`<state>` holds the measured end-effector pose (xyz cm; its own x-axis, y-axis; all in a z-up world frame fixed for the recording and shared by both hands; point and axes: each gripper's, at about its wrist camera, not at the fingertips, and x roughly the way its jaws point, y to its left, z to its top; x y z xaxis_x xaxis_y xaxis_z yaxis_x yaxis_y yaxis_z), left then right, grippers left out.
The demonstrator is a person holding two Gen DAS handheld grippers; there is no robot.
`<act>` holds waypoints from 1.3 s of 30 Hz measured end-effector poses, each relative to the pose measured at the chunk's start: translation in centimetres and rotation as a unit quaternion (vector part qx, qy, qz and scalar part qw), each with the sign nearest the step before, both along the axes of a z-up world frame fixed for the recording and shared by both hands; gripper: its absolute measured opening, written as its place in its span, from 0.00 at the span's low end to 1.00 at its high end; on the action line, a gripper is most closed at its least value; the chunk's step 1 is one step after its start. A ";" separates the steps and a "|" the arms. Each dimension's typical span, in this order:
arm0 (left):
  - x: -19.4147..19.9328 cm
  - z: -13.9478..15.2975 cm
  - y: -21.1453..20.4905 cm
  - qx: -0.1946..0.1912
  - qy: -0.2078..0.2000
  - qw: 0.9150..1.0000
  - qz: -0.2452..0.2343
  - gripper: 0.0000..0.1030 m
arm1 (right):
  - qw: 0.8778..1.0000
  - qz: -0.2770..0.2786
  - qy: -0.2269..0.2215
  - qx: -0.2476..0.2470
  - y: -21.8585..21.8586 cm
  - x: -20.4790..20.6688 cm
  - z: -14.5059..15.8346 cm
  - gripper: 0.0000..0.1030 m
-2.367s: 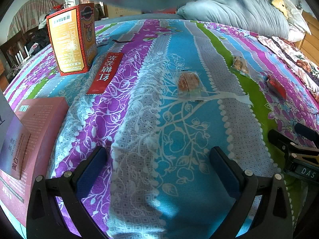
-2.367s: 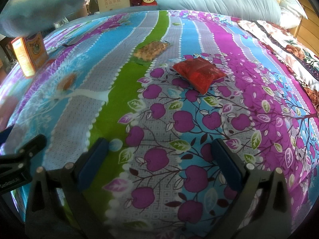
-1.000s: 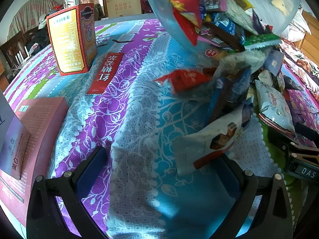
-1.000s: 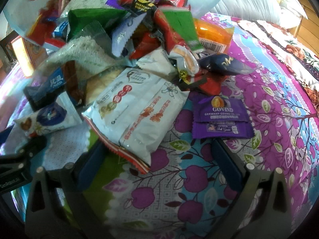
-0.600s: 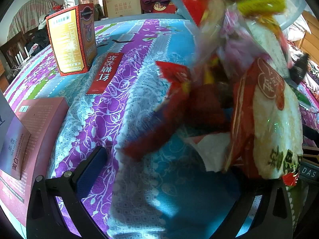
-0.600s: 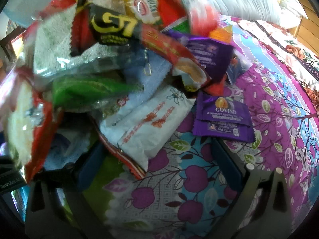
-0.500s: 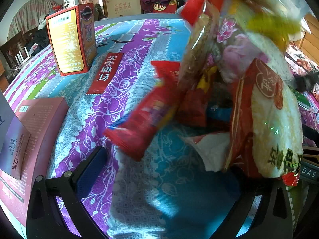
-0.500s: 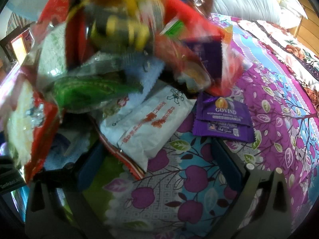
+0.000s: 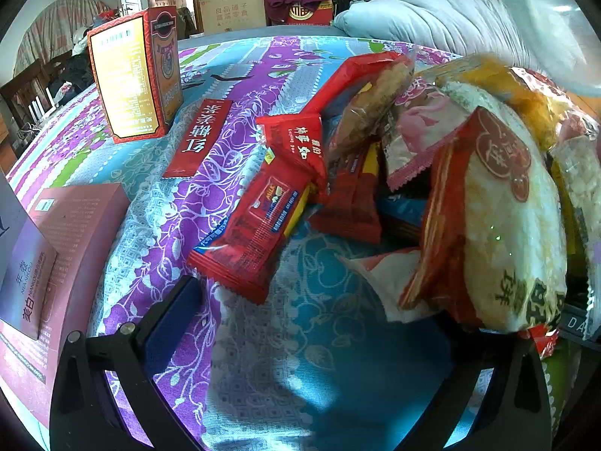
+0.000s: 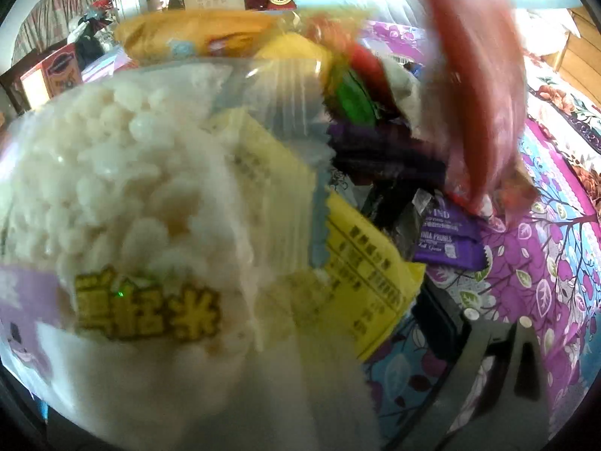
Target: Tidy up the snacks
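A heap of snack packets lies on the patterned bedspread (image 9: 300, 376). In the left wrist view a red wrapper (image 9: 259, 221) rests just ahead of my left gripper (image 9: 319, 338), which is open and holds nothing. A red-edged rice cracker packet (image 9: 499, 225) covers its right finger. In the right wrist view a white puffed-rice packet (image 10: 131, 206) fills the left half and hides the left finger of my right gripper (image 10: 300, 319). Its right finger (image 10: 439, 323) stands wide, so the gripper is open. A yellow packet (image 10: 360, 263) and a purple packet (image 10: 447, 240) lie beyond. A blurred red packet (image 10: 477, 94) is in the air.
An orange-and-red box (image 9: 135, 71) stands upright at the back left, with a flat red sachet (image 9: 199, 137) beside it. A pink box (image 9: 64, 248) lies at the left edge. A pale blue duvet (image 9: 450, 18) is bunched at the far end. A translucent container (image 9: 556, 18) hangs top right.
Snacks poured from the container overhead onto the bedspread and piled up. The red wrapper has landed, and the puffed-rice packet has slid against the right camera. Neither gripper moved.
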<state>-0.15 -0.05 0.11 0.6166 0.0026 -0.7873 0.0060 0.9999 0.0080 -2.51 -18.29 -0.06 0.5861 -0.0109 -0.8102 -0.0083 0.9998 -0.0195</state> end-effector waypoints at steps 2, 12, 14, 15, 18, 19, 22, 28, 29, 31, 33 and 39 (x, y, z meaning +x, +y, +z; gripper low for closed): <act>0.0 0.0 0.0 0.000 0.000 1.000 0.000 1.00 | 1.000 0.000 -0.001 0.000 0.0 -0.1 0.0 1.00; 0.1 0.1 0.1 0.000 0.000 1.000 0.000 1.00 | 1.000 0.000 -0.001 -0.001 0.3 -0.7 0.1 1.00; 0.1 0.0 0.1 0.000 0.000 1.000 0.000 1.00 | 1.000 0.000 -0.001 0.000 0.3 -0.7 0.1 1.00; 0.1 0.0 0.1 0.000 0.000 1.000 0.000 1.00 | 1.000 0.000 -0.001 -0.001 0.3 -0.7 0.1 1.00; 0.1 0.0 0.1 0.000 0.000 1.000 0.000 1.00 | 1.000 0.000 -0.001 0.000 0.3 -0.6 0.1 1.00; 0.1 0.0 0.1 0.000 0.000 1.000 0.000 1.00 | 1.000 0.000 -0.001 -0.001 0.3 -0.6 0.1 1.00; 0.0 0.1 0.1 0.000 0.000 1.000 0.000 1.00 | 1.000 0.000 -0.001 0.000 0.3 -0.6 0.1 1.00; 0.0 0.0 0.1 0.000 0.000 1.000 0.000 1.00 | 1.000 0.000 0.000 0.000 0.4 -0.6 0.1 1.00; 0.1 0.0 0.1 0.000 0.000 1.000 0.000 1.00 | 1.000 0.000 0.000 0.000 0.4 -0.6 0.2 1.00; 0.0 0.1 0.1 0.000 0.000 1.000 0.000 1.00 | 1.000 0.000 0.000 0.000 0.4 -0.6 0.2 1.00; 0.1 0.0 0.1 0.000 0.000 1.000 0.000 1.00 | 1.000 0.000 0.000 0.000 0.4 -0.6 0.2 1.00; 0.0 0.0 0.1 0.000 0.000 1.000 0.000 1.00 | 1.000 0.000 0.000 0.000 0.6 -0.4 0.1 1.00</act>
